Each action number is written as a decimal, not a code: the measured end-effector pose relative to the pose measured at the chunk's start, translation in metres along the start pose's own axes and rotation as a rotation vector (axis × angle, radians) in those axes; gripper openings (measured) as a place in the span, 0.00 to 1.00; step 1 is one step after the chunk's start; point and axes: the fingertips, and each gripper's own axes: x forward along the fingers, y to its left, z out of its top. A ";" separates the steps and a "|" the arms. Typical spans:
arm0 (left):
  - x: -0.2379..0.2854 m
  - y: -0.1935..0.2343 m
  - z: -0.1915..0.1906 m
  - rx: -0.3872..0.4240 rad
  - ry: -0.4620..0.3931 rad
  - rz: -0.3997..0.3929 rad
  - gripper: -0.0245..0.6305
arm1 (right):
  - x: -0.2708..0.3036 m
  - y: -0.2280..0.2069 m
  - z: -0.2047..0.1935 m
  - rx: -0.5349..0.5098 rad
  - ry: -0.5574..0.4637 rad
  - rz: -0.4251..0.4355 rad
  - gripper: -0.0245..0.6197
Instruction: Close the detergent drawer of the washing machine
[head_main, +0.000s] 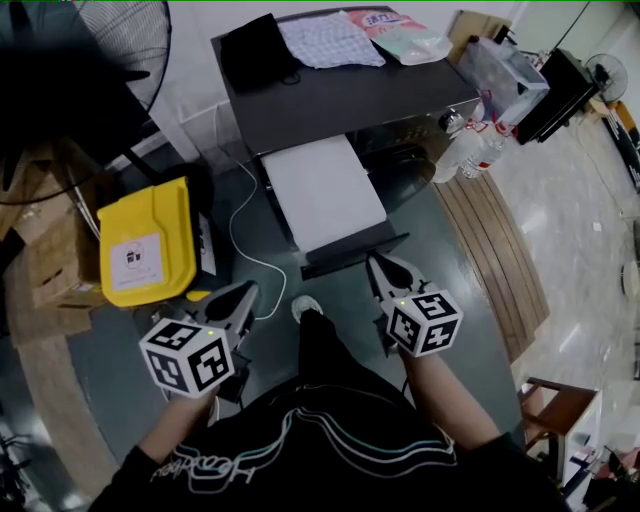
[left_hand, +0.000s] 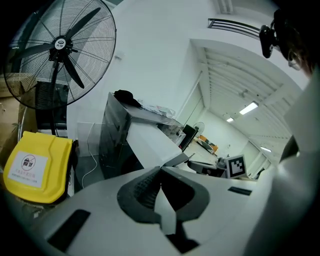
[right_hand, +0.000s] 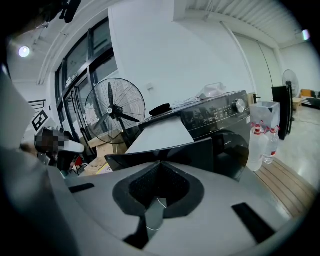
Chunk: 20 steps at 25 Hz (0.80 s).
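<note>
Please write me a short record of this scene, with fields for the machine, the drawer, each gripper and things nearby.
machine: washing machine, cloth on top
drawer: detergent drawer, pulled far out
left gripper: shut, empty, apart from the drawer
right gripper: shut, empty, tips close to the drawer's front
nearby: yellow bin, fan, bottles

The washing machine (head_main: 340, 95) stands at 12 o'clock, with its drawer (head_main: 322, 190) drawn out toward 6 o'clock above the floor. On the machine's top lie a cloth (head_main: 258, 52) at the left, a second cloth (head_main: 328, 40) in the middle and a bag (head_main: 405, 35) at the right. Bottles (head_main: 480, 150) stand beside the machine at 2 o'clock. A fan (head_main: 120, 40) stands at 11 o'clock and a bin (head_main: 148, 243) at 9 o'clock. A cable (head_main: 240, 240) runs along the floor between the bin and the drawer. The right hand-held gripper (head_main: 380, 262) sits just before the drawer's front, at 5 o'clock. The left hand-held gripper (head_main: 248, 290) sits at 7 o'clock, apart from the drawer.
</note>
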 end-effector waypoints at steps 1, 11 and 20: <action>0.001 0.000 -0.001 -0.001 0.002 -0.001 0.08 | 0.000 0.000 0.000 0.002 0.002 -0.001 0.08; 0.006 -0.001 -0.003 -0.009 0.014 -0.013 0.08 | 0.001 0.001 0.003 -0.007 -0.002 -0.010 0.08; 0.008 0.003 -0.003 -0.018 0.019 -0.006 0.08 | 0.001 0.001 0.010 -0.028 -0.025 -0.022 0.08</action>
